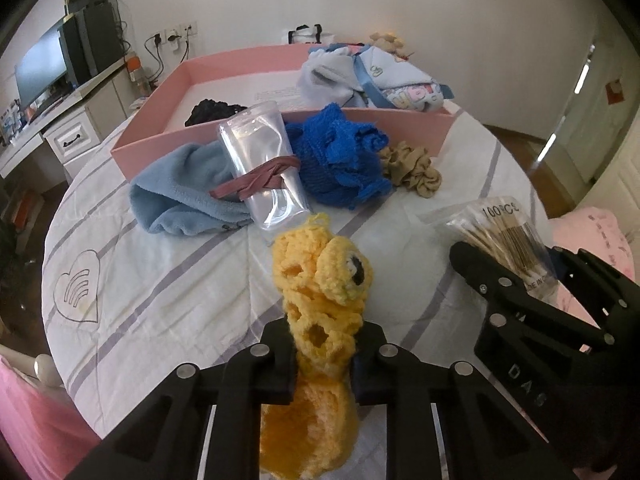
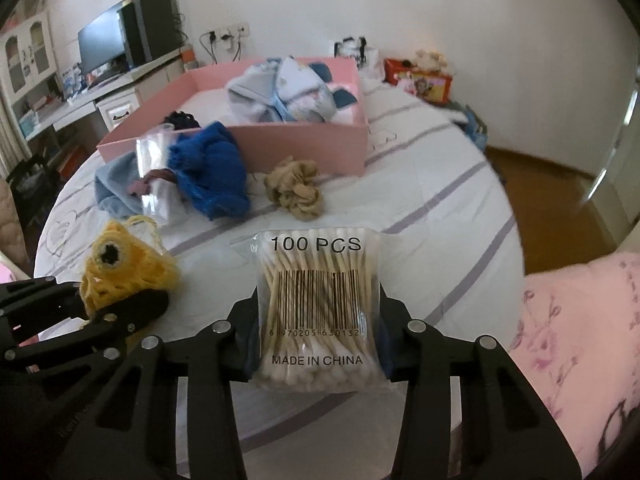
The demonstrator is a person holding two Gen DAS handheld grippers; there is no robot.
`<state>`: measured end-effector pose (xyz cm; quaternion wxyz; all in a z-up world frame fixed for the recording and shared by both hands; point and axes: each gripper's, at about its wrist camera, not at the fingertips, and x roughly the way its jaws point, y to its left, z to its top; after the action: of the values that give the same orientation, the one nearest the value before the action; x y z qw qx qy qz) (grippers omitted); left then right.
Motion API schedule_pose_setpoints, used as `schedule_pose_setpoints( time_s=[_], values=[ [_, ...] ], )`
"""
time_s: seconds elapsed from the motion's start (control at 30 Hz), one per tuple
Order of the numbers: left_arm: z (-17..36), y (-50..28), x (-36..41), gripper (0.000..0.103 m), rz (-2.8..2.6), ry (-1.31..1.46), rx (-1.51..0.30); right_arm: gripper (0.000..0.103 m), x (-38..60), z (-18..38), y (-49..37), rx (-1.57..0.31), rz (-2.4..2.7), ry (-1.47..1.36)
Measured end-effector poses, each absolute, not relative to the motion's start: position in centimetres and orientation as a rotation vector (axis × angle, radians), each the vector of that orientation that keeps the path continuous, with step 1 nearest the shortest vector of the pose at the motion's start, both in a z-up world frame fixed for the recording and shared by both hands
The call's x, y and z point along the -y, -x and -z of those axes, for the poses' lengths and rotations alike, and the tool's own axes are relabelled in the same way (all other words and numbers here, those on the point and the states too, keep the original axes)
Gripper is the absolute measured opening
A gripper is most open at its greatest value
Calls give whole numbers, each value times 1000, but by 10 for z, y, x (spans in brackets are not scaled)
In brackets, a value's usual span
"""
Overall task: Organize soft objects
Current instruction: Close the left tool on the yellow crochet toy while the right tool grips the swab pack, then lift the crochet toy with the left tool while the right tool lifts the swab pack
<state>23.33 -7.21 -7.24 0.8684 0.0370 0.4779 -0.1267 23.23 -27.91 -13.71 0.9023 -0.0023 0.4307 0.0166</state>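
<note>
Left claw [image 1: 322, 364] nearly closed, clenched on yellow crochet toy [image 1: 320, 280], lifted above striped bed cover [image 1: 160, 300]. Right claw [image 2: 318, 332] part-closed, gripping cotton swab bag [image 2: 318, 300] at both sides. Beyond both claws, blue knit cloth [image 2: 212, 172] and tan scrunchie [image 2: 296, 188]; farther off, pink box [image 2: 312, 148] holding baby clothes [image 2: 288, 92].

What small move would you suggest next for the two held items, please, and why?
Probably carry both toward the pink box: the left gripper is shut on the yellow crochet toy, the right gripper on the cotton swab pack, and the box lies ahead.
</note>
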Motion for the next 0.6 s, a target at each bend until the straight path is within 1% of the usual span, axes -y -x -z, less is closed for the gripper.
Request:
schedule_pose_setpoints(
  time_s=[0.3, 0.6],
  values=[
    [40, -208, 60, 16, 250, -65, -906, 41, 264, 102, -213, -805, -49, 17],
    [-14, -165, 35, 16, 217, -45, -742, 41, 251, 50, -182, -650, -83, 36]
  ],
)
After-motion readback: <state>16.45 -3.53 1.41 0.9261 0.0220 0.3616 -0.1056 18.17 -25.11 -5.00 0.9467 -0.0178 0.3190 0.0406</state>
